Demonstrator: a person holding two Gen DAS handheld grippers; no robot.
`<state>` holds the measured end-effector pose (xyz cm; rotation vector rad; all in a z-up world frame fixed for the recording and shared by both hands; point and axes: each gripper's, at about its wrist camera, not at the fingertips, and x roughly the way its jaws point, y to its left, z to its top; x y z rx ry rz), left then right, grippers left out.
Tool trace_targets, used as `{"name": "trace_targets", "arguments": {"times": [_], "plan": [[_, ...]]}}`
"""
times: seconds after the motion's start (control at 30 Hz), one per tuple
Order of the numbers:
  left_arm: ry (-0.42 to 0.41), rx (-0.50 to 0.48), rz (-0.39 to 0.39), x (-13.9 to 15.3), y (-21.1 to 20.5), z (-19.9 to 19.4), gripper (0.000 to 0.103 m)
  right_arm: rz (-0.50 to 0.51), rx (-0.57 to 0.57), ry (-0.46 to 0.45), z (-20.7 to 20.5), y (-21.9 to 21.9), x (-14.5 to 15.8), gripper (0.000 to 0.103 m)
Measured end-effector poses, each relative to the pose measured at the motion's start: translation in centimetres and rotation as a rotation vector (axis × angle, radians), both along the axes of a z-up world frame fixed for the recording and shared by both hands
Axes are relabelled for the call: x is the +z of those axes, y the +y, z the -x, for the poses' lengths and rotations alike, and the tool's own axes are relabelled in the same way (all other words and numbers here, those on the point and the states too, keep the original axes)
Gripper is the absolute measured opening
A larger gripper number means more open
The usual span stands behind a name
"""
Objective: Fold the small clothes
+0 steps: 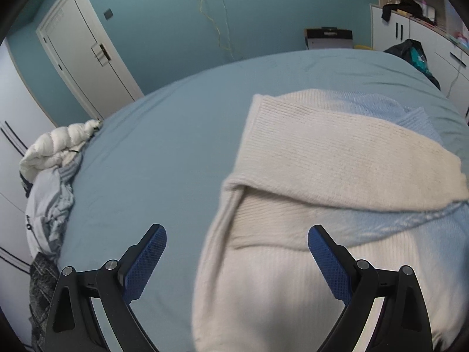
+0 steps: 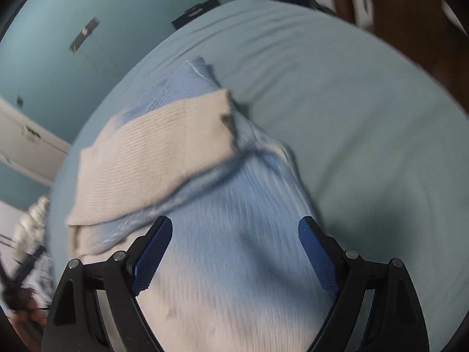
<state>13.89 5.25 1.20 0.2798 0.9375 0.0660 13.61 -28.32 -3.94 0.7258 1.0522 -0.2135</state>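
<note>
A knit sweater, cream on one side and pale blue on the other, lies on the bed. In the left wrist view its cream sleeve (image 1: 337, 152) is folded across the body toward the right. My left gripper (image 1: 237, 252) hovers open above the cream body's left edge, nothing between its blue pads. In the right wrist view, which is motion-blurred, the pale blue half of the sweater (image 2: 234, 234) fills the lower middle, with the cream sleeve (image 2: 158, 152) lying over it. My right gripper (image 2: 234, 246) stands open above the blue knit, holding nothing.
The bed has a light teal sheet (image 1: 164, 158). A heap of clothes, with a white puffer jacket (image 1: 55, 149), sits at its left edge. A dark bundle (image 1: 416, 55) lies at the far right corner. A white door (image 1: 85, 52) and white cabinets (image 1: 410, 32) line the walls.
</note>
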Motion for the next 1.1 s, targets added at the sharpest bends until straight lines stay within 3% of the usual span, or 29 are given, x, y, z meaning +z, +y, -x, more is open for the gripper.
{"name": "trace_targets", "arguments": {"times": [0.07,0.1,0.17,0.27,0.33,0.47,0.6,0.7,0.77,0.8,0.83,0.9,0.93,1.0,1.1], "plan": [[-0.006,-0.004,-0.021,-0.2,0.9,1.2,0.099,-0.126,-0.011,-0.008,1.6,-0.2,0.3,0.086],[0.000,-0.001,-0.033,-0.4,1.5,1.7,0.099,-0.244,-0.002,-0.032,2.9,-0.3,0.4,0.086],[0.019,0.019,-0.047,-0.9,2.5,2.3,0.099,-0.328,0.004,-0.011,3.9,0.4,0.0,0.086],[0.049,0.077,-0.046,-1.4,4.3,2.7,0.099,-0.361,-0.008,0.154,4.2,1.5,-1.4,0.086],[0.056,0.094,-0.022,-1.4,4.9,2.7,0.099,-0.364,0.063,0.231,4.1,2.6,-2.1,0.086],[0.068,0.097,0.039,-1.4,5.3,2.5,0.099,-0.244,0.291,0.344,2.5,6.7,-2.2,0.086],[0.073,0.073,0.017,-1.7,4.5,2.7,0.099,-0.074,0.538,0.513,1.5,11.6,-5.1,0.084],[0.063,0.052,-0.008,-1.7,4.0,2.9,0.099,0.055,0.660,0.615,1.4,14.3,-6.5,0.078],[0.062,0.047,-0.007,-1.6,4.0,3.0,0.099,0.099,0.717,0.666,1.5,15.6,-7.4,0.062],[0.064,0.047,-0.001,-1.6,4.0,2.9,0.099,0.133,0.766,0.701,1.7,16.5,-8.0,0.041],[0.066,0.047,0.005,-1.6,4.0,2.9,0.099,0.162,0.789,0.711,1.9,16.9,-8.3,0.027],[0.064,0.046,0.019,-1.4,4.1,2.8,0.099,0.231,0.842,0.676,2.0,18.1,-8.1,0.014],[0.063,0.044,0.022,-1.3,4.2,2.8,0.099,0.236,0.848,0.642,1.8,18.3,-7.7,0.013],[0.054,0.044,0.025,-1.1,4.4,2.8,0.099,0.223,0.795,0.433,1.0,17.5,-4.7,0.011],[0.044,0.044,0.034,-0.8,4.5,2.8,0.099,0.204,0.647,0.222,0.0,14.1,-1.8,0.011]]}}
